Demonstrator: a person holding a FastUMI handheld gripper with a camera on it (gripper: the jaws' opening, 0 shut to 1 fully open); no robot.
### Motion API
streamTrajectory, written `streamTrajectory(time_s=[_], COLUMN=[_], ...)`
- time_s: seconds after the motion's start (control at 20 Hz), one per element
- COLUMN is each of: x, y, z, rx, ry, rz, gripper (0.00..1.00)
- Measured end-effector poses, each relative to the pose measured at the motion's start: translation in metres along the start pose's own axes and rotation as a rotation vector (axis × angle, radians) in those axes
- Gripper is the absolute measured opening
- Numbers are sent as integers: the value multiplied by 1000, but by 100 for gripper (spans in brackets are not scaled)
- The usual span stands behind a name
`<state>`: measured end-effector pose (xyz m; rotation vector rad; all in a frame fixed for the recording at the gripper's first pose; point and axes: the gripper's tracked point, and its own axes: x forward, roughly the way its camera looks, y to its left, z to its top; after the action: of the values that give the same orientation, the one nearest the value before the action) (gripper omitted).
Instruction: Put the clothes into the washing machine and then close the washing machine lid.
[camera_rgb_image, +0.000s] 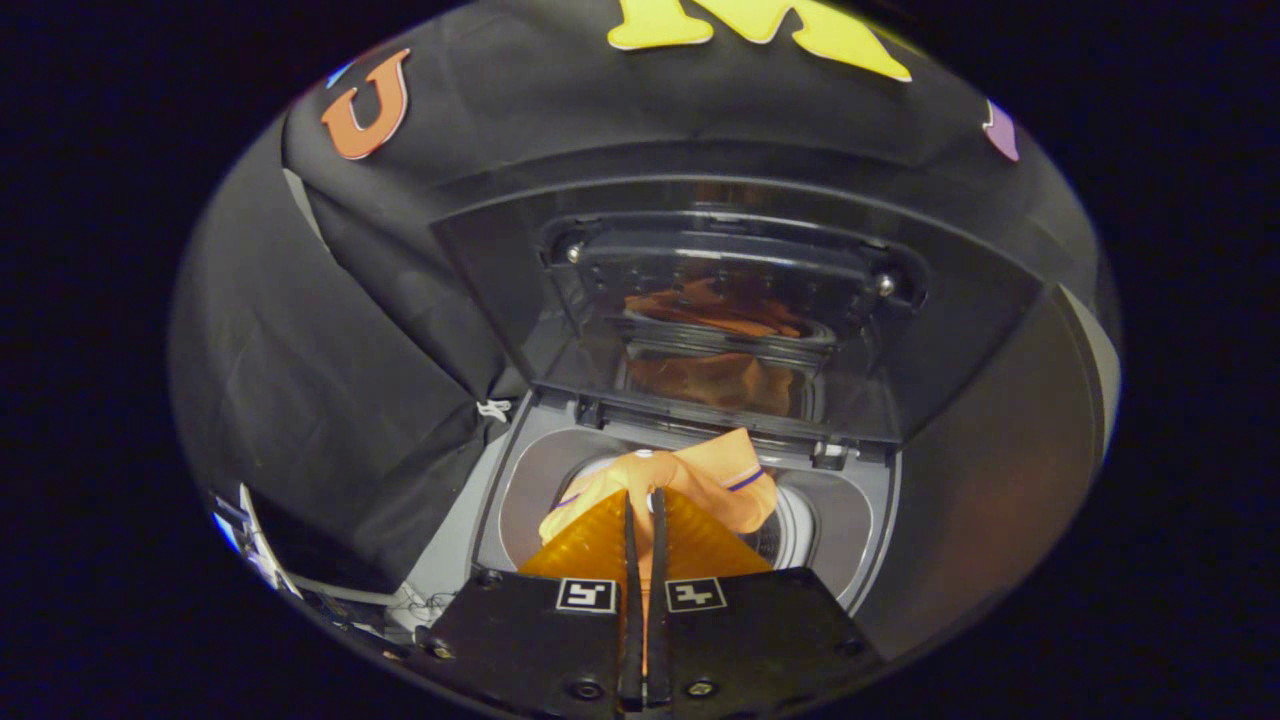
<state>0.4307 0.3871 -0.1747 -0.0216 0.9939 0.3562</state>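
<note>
- Off to my left, the booth's black cloth wall (330, 400) is hanging in folds beside the machine, and a small white cord knot (493, 408) is sitting where the cloth is meeting the machine's rear left corner.
- Low on that same side, past the cloth's bottom edge, some pale clutter is showing — too small and blurred for me to tell what it is.
- The washing machine (520, 480) is lying just below and ahead of my gripper, its grey top deck ringing the round drum opening (800, 520).
- I am holding my gripper (644, 505) over that opening with the two fingers drawn almost together, only a thin slit between them, and they are pinching the orange garment (710, 475).
- The garment is bunching up from between the fingertips and spreading just beyond them, hanging over the drum mouth — a thin dark stripe is running along one of its edges on the right.
- Whether any part of the cloth is touching the drum, I cannot tell.
- Beyond the garment, the washing machine lid (990, 300) is standing raised and open, tilted back toward the wall, and its dark glossy window is mirroring the orange cloth.
- To the right of the opening, the grey deck is curving on around the drum.
</note>
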Motion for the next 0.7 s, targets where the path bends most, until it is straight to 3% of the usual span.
streamTrajectory(time_s=[0.7], x=[74], y=[-37], z=[-48], rx=[119], ry=[70], rz=[-94], gripper=[5])
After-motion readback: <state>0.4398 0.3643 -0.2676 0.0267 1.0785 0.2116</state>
